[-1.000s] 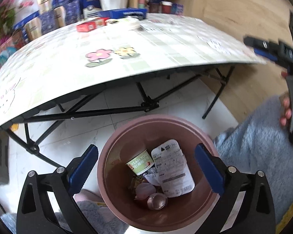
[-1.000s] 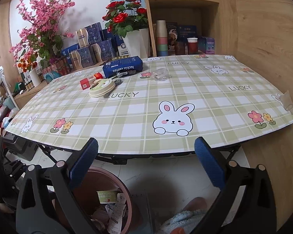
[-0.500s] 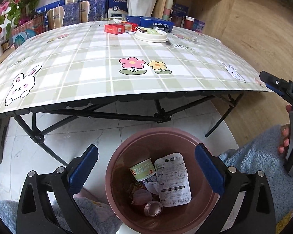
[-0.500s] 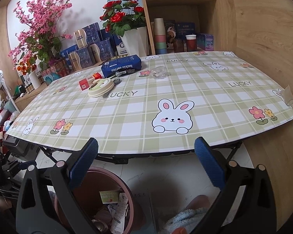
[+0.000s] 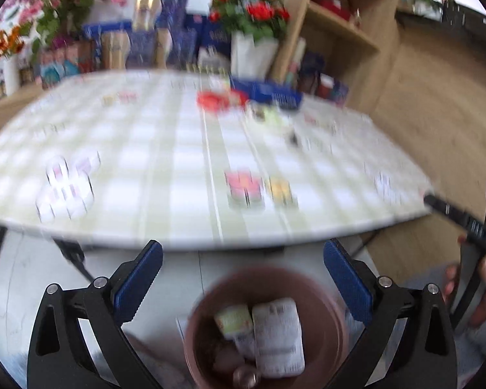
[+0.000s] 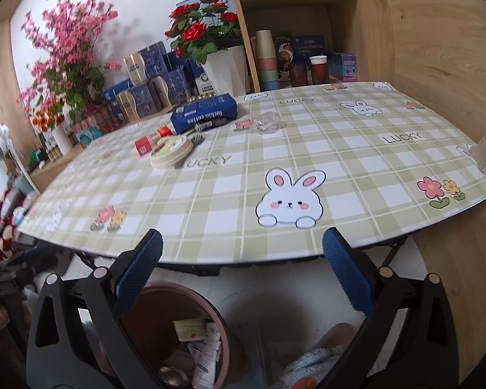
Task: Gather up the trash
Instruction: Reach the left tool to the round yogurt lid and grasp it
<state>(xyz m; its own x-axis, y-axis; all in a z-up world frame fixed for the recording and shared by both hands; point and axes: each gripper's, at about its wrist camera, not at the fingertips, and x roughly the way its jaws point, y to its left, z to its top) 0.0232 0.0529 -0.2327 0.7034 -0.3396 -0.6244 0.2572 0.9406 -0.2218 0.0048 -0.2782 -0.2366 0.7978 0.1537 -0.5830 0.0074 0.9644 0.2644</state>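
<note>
Your left gripper [image 5: 243, 278] and right gripper [image 6: 243, 269] both hang spread wide and empty, short of the table [image 6: 307, 149] edge. The pink bin [image 6: 207, 304] sits on the floor under that edge, wrappers inside. A crumpled clear wrapper [image 6: 265, 122] lies mid-table; a round lid [image 6: 171, 150] lies left of it.

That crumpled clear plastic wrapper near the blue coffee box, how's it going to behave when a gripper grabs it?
The crumpled clear wrapper looks thin and see-through, so it is probably very light and will likely squash flat between the fingers. Its glossy film may be slippery and could skid across the smooth tablecloth if nudged. It seems unlikely to roll.
</note>
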